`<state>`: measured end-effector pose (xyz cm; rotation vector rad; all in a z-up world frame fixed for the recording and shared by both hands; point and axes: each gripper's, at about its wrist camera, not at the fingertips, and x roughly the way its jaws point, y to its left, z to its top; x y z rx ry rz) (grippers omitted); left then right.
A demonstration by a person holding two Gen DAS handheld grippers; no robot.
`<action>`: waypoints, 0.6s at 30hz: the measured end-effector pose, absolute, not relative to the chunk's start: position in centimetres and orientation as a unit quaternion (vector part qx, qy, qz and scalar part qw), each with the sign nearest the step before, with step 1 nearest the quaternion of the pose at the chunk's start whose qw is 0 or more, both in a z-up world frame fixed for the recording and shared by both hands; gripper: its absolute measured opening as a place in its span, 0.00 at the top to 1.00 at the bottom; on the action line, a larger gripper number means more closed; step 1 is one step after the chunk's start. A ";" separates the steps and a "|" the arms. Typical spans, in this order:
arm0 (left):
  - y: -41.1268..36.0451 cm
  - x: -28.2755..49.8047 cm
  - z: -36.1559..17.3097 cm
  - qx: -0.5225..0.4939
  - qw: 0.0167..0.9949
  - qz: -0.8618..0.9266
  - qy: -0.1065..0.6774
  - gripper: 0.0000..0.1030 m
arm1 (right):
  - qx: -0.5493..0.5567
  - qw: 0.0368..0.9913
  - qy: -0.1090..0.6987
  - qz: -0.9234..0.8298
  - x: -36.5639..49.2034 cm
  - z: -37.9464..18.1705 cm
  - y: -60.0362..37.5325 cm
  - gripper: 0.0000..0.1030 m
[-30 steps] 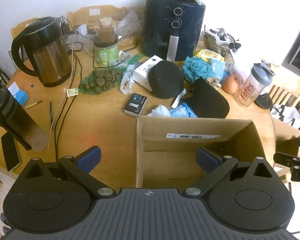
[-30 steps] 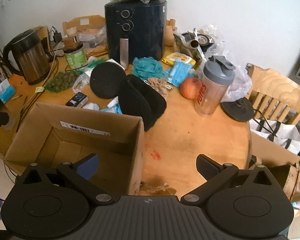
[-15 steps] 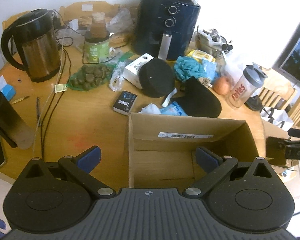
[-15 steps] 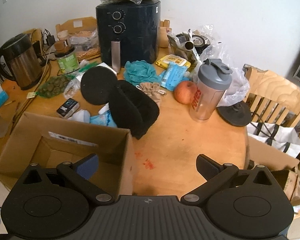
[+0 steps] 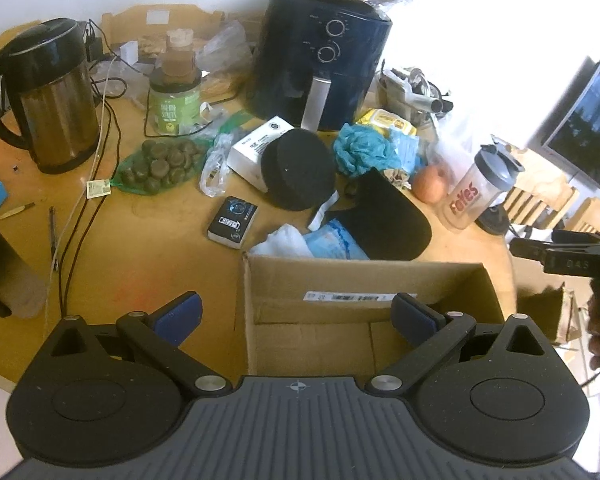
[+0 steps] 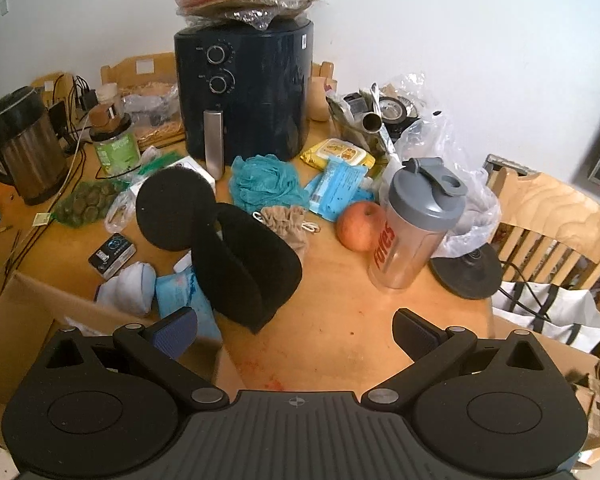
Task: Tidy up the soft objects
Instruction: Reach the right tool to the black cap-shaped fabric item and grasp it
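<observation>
An open cardboard box stands on the wooden table, empty inside as far as shown; its corner shows low left in the right wrist view. Behind it lie soft things: a folded black foam pad, a round black foam disc, a teal mesh sponge, a white cloth and a beige drawstring pouch. My left gripper hovers open over the box's near left corner. My right gripper is open above bare table, just in front of the folded pad.
A dark air fryer, a kettle, a green jar, a shaker bottle, an apple, blue packets, a small dark box and cables crowd the table. A wooden chair stands at right.
Both grippers moved forward and to the right over the table; the box slid lower left in the right wrist view and the folded pad came closer. Both stayed open.
</observation>
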<state>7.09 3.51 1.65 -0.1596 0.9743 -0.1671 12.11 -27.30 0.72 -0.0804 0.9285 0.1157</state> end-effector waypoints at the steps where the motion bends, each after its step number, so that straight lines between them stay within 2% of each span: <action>1: 3.6 7.2 1.7 -0.078 0.878 -0.079 0.465 0.00 | -0.043 0.893 0.445 0.058 12.6 0.5 -27.3 0.00; 6: 4.5 8.1 1.9 -0.084 0.885 -0.072 0.452 0.00 | -0.074 0.890 0.444 0.073 15.2 -0.6 -26.8 0.00; 18: 7.3 10.0 1.6 -0.101 0.893 -0.027 0.438 0.00 | 0.000 0.875 0.457 0.162 21.1 -2.2 -26.0 0.00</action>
